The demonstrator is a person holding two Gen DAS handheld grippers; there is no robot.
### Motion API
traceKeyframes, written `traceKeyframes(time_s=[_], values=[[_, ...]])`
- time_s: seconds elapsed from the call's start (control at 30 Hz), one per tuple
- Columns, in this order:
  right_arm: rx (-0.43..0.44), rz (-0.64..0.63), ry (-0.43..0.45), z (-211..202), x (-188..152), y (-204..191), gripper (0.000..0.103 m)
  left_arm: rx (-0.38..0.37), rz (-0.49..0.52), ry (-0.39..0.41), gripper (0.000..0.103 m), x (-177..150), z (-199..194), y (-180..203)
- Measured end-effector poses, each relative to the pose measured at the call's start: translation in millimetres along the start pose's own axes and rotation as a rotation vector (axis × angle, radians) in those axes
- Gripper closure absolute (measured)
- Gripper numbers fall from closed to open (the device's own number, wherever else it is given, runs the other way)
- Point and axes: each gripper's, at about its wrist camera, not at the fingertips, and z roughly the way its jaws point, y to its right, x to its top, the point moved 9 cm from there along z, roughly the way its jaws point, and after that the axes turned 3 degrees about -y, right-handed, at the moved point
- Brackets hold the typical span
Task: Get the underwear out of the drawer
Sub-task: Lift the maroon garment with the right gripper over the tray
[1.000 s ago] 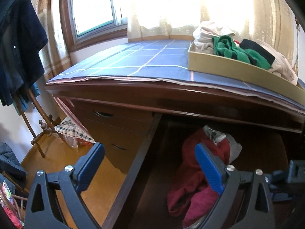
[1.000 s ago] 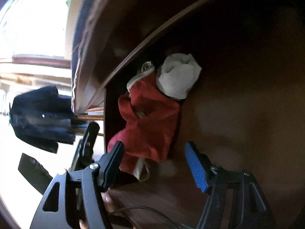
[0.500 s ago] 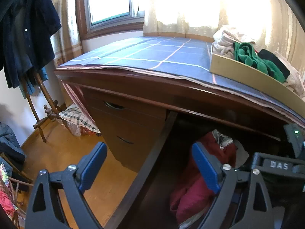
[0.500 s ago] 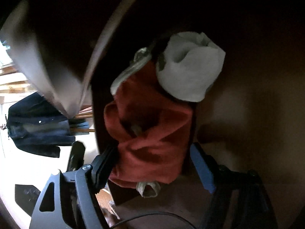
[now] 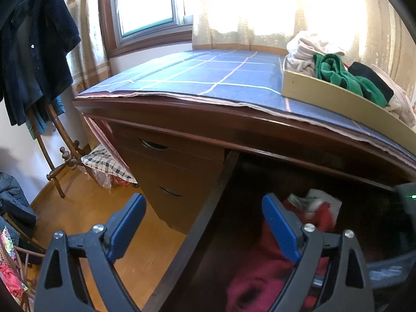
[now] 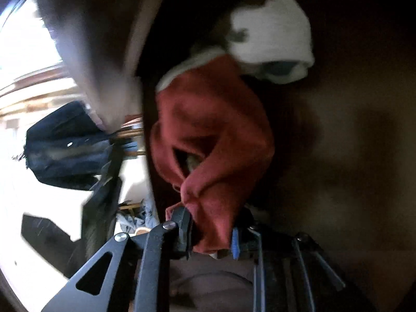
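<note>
The red underwear [image 6: 215, 135] lies bunched in the open wooden drawer [image 5: 215, 202], with a white garment [image 6: 273, 39] behind it. My right gripper [image 6: 212, 231] has just been closing, and its pads now pinch the near fold of the red underwear. In the left wrist view the same red underwear [image 5: 262, 273] shows blurred inside the drawer. My left gripper [image 5: 205, 226] hangs open over the drawer's left side wall, holding nothing. Part of the right gripper's body shows at that view's right edge.
The desk top carries a blue checked cloth [image 5: 208, 75] and a beige tray [image 5: 338, 96] heaped with clothes. Shut drawers [image 5: 166, 166] stand to the left. A coat stand with a dark jacket [image 5: 33, 52] and a bag on the wooden floor [image 5: 106, 169] are further left.
The right gripper pushed in toward the red underwear, then its jaws closed on the cloth's near fold. The left gripper's view tilted slightly; it stayed open.
</note>
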Motion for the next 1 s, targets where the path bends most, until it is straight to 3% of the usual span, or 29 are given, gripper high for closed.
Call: traceKeyframes(time_s=[0.1,0.37,0.67,1.0], values=[[0.039,-0.104,0.083,-35,-11,-17,0.081,0.002,0.008,0.001,0.011,-1,-1,1],[-0.05,-0.355,0.375,-118,-36,-43,0.081,0.005,0.092,0.021,0.011,0,-7,17],[-0.201,-0.472,0.549,-196,-37,-44,0.081,-0.007,0.171,0.034,0.01,2,-11,31],[-0.24,-0.606,0.726,-286,-42,-83,0.082,-0.113,0.222,0.065,0.01,5,-27,70]])
